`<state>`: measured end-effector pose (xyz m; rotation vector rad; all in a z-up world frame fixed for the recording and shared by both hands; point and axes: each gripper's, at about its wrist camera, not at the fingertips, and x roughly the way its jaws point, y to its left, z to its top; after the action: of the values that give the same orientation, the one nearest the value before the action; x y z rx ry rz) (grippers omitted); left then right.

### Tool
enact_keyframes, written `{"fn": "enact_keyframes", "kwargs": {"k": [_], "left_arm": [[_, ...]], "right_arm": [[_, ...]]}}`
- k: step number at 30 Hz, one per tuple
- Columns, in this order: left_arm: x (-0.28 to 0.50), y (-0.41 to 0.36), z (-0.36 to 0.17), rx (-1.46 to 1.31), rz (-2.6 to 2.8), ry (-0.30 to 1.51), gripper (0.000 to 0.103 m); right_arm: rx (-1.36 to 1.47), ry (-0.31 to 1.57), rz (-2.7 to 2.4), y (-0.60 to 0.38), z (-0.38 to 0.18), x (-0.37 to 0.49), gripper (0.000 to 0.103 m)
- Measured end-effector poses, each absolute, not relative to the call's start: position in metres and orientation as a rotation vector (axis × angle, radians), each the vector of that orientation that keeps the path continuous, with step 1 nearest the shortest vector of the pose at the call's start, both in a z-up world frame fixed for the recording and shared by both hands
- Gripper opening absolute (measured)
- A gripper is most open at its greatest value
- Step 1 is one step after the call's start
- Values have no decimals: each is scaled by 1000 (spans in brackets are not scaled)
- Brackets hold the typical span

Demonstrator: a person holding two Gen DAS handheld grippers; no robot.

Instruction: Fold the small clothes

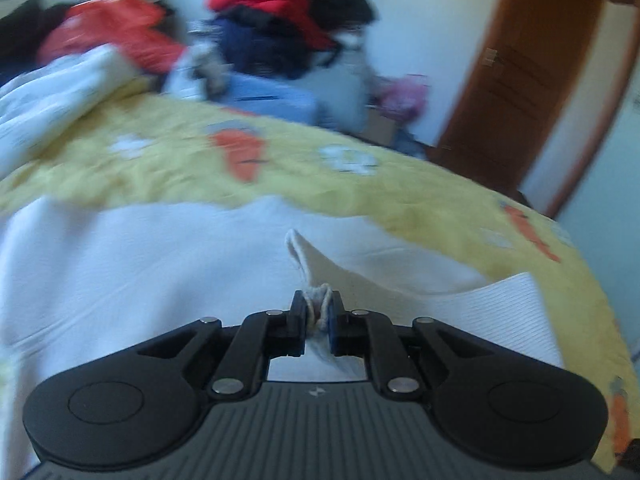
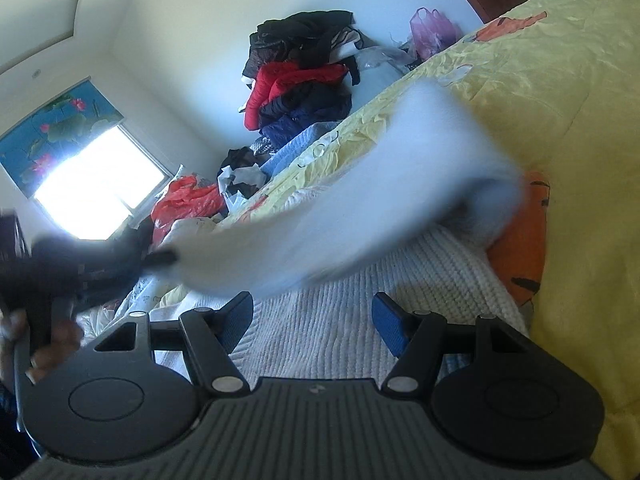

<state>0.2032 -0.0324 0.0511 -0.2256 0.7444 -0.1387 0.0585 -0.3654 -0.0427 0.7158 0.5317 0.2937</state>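
Note:
A white knit garment [image 1: 120,272] lies spread on a yellow bedspread [image 1: 160,168] printed with carrots. My left gripper [image 1: 318,316] is shut on a pinched edge of it, and the cloth rises to the pads in a taut ridge. In the right wrist view the left gripper [image 2: 166,258] is a dark blur at the left, held in a hand [image 2: 48,340], with a white flap [image 2: 380,184] stretched from it above the bed. My right gripper [image 2: 314,322] is open just over the ribbed knit [image 2: 440,276], with nothing between its blue pads [image 2: 390,330].
A heap of dark and red clothes [image 2: 300,80] stands at the far side of the bed, beside a red plastic bag [image 2: 188,200] and a pale quilt [image 1: 60,96]. A brown door [image 1: 516,80] is beyond the bed's right edge. A bright window [image 2: 96,184] is at the left.

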Motion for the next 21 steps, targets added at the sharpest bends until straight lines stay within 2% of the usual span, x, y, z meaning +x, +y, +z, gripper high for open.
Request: {"fn": "enact_keyframes", "kwargs": {"k": [6, 12, 16, 18, 21], "left_arm": [[189, 30, 27, -319, -35, 783, 10], [182, 29, -8, -247, -12, 800, 10], [162, 21, -29, -186, -11, 655, 10], [159, 18, -28, -171, -5, 647, 10], [160, 24, -28, -207, -18, 644, 10]], "right_arm": [[704, 538, 290, -364, -41, 60, 70], [689, 546, 284, -362, -41, 61, 70], [669, 556, 277, -359, -38, 62, 69], [593, 567, 242, -351, -27, 59, 71], [501, 485, 267, -337, -1, 52, 74]]}}
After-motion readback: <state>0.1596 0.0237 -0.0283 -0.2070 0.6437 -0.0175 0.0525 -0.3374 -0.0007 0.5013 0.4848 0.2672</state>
